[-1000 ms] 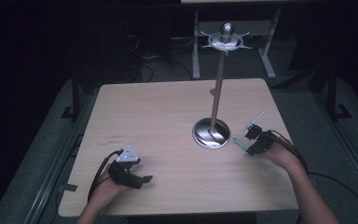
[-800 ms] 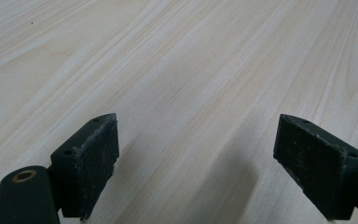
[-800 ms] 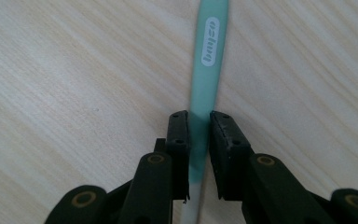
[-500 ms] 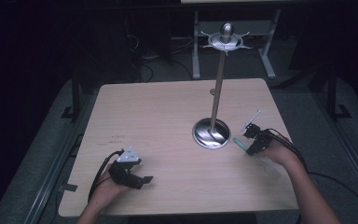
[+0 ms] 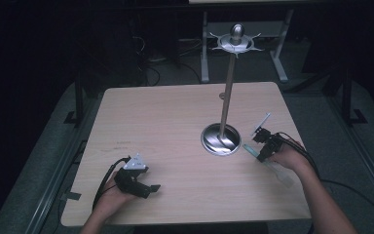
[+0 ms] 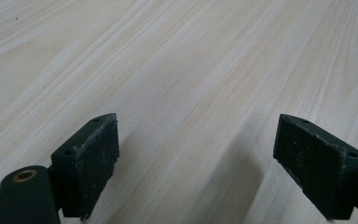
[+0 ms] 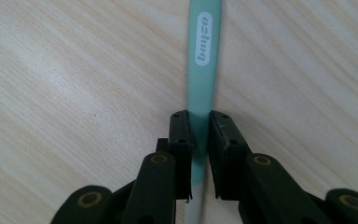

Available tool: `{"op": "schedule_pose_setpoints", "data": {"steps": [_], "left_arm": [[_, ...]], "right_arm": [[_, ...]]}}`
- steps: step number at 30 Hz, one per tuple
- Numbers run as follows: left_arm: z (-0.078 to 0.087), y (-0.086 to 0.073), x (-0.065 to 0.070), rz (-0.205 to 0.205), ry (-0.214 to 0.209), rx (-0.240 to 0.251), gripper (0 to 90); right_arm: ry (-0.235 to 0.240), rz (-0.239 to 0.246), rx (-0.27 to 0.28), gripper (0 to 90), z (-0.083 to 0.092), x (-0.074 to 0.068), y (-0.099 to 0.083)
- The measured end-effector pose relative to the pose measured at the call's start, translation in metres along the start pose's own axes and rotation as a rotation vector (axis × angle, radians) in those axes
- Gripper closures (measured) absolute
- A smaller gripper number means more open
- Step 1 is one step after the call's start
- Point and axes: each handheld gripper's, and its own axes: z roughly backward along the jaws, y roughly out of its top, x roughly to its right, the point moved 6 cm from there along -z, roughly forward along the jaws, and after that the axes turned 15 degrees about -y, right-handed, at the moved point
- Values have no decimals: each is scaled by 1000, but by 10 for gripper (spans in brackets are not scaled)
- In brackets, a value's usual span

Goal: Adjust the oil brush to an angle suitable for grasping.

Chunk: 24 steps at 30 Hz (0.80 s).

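A long mint-green handle (image 7: 204, 56) with a white printed label lies along the wooden table (image 5: 165, 122). My right gripper (image 7: 199, 122) is shut on it, one jaw pressed on each side. From above, the same right gripper (image 5: 260, 154) sits just right of the metal stand's round base (image 5: 220, 140), and the pale strip's (image 5: 281, 174) other end sticks out toward the table's right edge. My left gripper (image 5: 147, 189) rests near the front left of the table. Its jaws stand wide apart over bare wood, and the left gripper (image 6: 198, 149) holds nothing.
A tall metal stand has a thin pole (image 5: 228, 92) and a disc top with small hooks (image 5: 236, 43), right of the table's centre. Dark floor, table legs and cables lie beyond the far edge. Cables trail from both grippers.
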Motion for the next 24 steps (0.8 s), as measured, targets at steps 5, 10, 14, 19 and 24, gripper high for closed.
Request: {"op": "schedule_pose_setpoints", "data": {"steps": [5, 10, 14, 19, 24], "left_arm": [[1, 0, -1, -5, 7, 7, 138], [1, 0, -1, -3, 7, 11, 138], [1, 0, -1, -5, 8, 8, 138], [0, 1, 0, -8, 9, 16, 138], [1, 0, -1, -3, 9, 17, 138]], "right_arm": [[-11, 0, 9, 796, 1, -1, -2], [0, -36, 54, 795, 2, 0, -6], [20, -113, 151, 795, 11, 6, -14], [40, -161, 264, 794, 22, 11, -19], [42, -212, 377, 794, 30, 15, -23]]}}
